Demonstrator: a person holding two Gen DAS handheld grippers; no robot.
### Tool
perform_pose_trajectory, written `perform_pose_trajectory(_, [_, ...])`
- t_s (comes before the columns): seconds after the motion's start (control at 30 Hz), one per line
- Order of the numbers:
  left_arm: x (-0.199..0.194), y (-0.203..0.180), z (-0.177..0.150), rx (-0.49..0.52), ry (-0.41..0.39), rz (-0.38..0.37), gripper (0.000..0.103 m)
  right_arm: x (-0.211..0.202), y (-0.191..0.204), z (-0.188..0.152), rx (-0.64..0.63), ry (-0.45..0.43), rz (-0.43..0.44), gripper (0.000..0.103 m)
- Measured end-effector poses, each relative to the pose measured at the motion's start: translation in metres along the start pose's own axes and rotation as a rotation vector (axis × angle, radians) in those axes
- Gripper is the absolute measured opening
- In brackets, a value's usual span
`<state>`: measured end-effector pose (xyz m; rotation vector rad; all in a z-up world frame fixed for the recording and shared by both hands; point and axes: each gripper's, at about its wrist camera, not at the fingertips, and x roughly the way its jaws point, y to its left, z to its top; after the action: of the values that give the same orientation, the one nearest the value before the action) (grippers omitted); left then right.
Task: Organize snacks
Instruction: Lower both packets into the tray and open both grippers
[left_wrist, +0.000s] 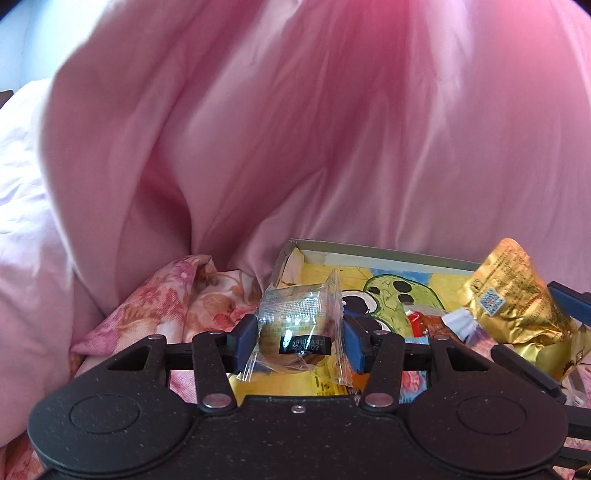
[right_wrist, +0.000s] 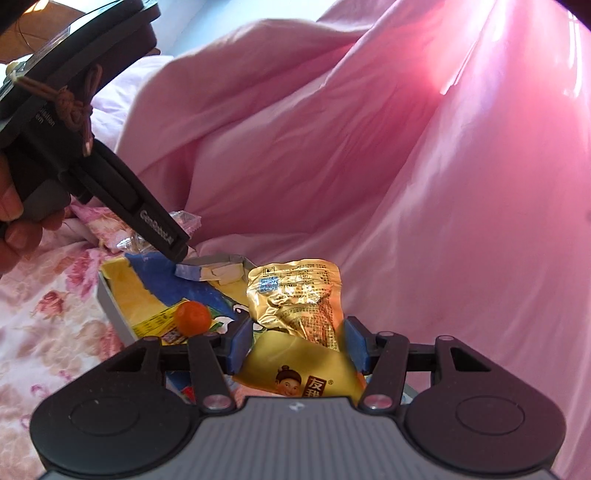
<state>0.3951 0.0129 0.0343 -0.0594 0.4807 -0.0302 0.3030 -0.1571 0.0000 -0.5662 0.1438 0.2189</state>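
My left gripper (left_wrist: 300, 338) is shut on a clear-wrapped snack (left_wrist: 299, 328) and holds it above the near left corner of a shallow cardboard box (left_wrist: 369, 254) with a yellow cartoon lining. My right gripper (right_wrist: 297, 341) is shut on a gold foil snack bag (right_wrist: 295, 295), held over the same box (right_wrist: 110, 310). The gold bag also shows at the right of the left wrist view (left_wrist: 513, 306). A small orange fruit (right_wrist: 192, 318) lies in the box. The left gripper's body (right_wrist: 92, 158) reaches in from the upper left of the right wrist view.
The box rests on a floral bedsheet (left_wrist: 177, 306). A big pink quilt (left_wrist: 295, 129) rises right behind it. More small wrapped snacks (left_wrist: 439, 323) lie inside the box. A clear wrapper (right_wrist: 184, 221) lies on the sheet behind the box.
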Motion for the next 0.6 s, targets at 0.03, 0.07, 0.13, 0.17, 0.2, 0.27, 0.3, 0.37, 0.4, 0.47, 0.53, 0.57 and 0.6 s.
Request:
perform_pose_trajectory(0.03, [0.004,-0.001,0.001,0.0,0.008,0.0,0.051,0.006,-0.001,0.0,-0.001,0.008,0.004,0.059])
perform_pose_trajectory(0.07, [0.008,-0.001,0.001,-0.002,0.015,-0.001,0.051,0.01,-0.002,0.0,0.001,0.016,0.009,0.059])
perform_pose_trajectory(0.13, [0.015,-0.002,0.001,-0.006,0.028,-0.003,0.051,0.018,-0.003,-0.001,0.011,0.032,0.017,0.059])
perform_pose_trajectory(0.17, [0.019,-0.002,0.0,-0.008,0.033,-0.002,0.051,0.022,-0.003,-0.001,0.017,0.039,0.023,0.059])
perform_pose_trajectory(0.2, [0.022,-0.002,-0.001,-0.009,0.039,-0.002,0.051,0.025,-0.003,-0.002,0.02,0.044,0.029,0.059])
perform_pose_trajectory(0.27, [0.027,-0.002,-0.003,-0.012,0.05,-0.002,0.051,0.032,-0.002,-0.003,0.016,0.057,0.039,0.059])
perform_pose_trajectory(0.3, [0.03,-0.002,-0.004,-0.014,0.054,-0.003,0.051,0.034,0.0,-0.004,0.014,0.064,0.043,0.059])
perform_pose_trajectory(0.37, [0.033,-0.001,-0.006,-0.019,0.063,-0.008,0.051,0.039,0.003,-0.006,0.012,0.075,0.05,0.059])
perform_pose_trajectory(0.4, [0.035,-0.001,-0.007,-0.021,0.065,-0.01,0.051,0.041,0.004,-0.007,0.013,0.082,0.054,0.059])
perform_pose_trajectory(0.47, [0.037,-0.001,-0.008,-0.018,0.065,-0.015,0.05,0.047,0.004,-0.008,0.026,0.1,0.067,0.059])
perform_pose_trajectory(0.53, [0.039,-0.002,-0.008,-0.016,0.066,-0.023,0.051,0.052,0.004,-0.009,0.042,0.119,0.081,0.059])
perform_pose_trajectory(0.57, [0.039,-0.002,-0.007,-0.014,0.066,-0.024,0.051,0.055,0.004,-0.009,0.047,0.126,0.084,0.059])
perform_pose_trajectory(0.6, [0.039,-0.004,-0.007,-0.008,0.066,-0.025,0.05,0.057,0.004,-0.009,0.053,0.133,0.087,0.059])
